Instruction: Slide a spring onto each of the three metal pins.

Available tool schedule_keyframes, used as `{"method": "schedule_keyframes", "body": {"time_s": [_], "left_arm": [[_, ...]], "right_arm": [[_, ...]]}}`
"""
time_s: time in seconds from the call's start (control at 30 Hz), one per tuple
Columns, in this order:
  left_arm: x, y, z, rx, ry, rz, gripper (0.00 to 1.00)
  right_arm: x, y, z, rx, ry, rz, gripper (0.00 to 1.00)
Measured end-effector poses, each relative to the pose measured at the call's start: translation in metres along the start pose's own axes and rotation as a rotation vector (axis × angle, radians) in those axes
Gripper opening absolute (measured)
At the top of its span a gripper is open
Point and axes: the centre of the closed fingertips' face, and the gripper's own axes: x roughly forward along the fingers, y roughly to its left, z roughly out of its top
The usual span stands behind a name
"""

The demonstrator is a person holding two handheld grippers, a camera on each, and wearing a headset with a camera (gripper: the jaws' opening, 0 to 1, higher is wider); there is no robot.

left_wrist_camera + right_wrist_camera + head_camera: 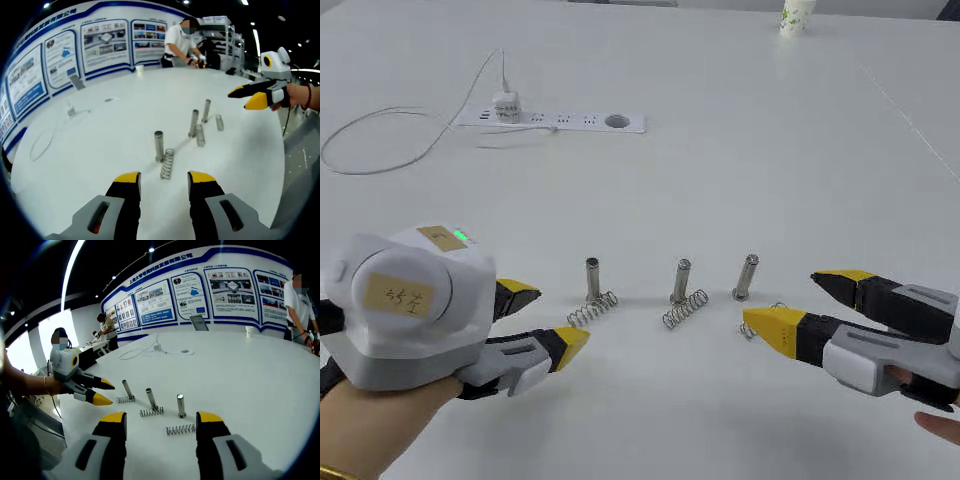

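Observation:
Three metal pins stand upright in a row on the white table: left pin [592, 278], middle pin [682, 280], right pin [747, 276]. A spring lies flat beside each: left spring [592, 308], middle spring [685, 308], and right spring [752, 328], partly hidden by a yellow jaw tip. My left gripper [548, 315] is open, low and left of the left pin, with nothing between its jaws. My right gripper [800, 298] is open just right of the right pin. In the right gripper view the nearest spring [180, 429] lies between the open jaws, ahead of the tips.
A white power strip [560, 120] with a plugged charger and a looping cable [380, 150] lies at the back left. A paper cup [798, 15] stands at the far edge. A person [182, 45] stands beyond the table.

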Motion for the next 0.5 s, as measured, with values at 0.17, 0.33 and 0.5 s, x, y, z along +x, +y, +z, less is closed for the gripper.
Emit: {"method": "schedule_keyframes", "body": {"time_s": [0.17,0.33,0.5], "left_arm": [[0.007,0.0,-0.003,0.023,0.018,-0.008,0.34],[0.015,0.001,-0.008,0.025,0.045,-0.021,0.28],[0.018,0.0,-0.01,0.023,0.052,-0.041,0.23]], "right_arm": [[-0.001,0.001,-0.007,0.007,0.015,0.002,0.58],[-0.003,0.0,-0.011,0.043,0.014,-0.006,0.58],[-0.004,0.0,-0.014,0.049,0.02,-0.007,0.58]]}}
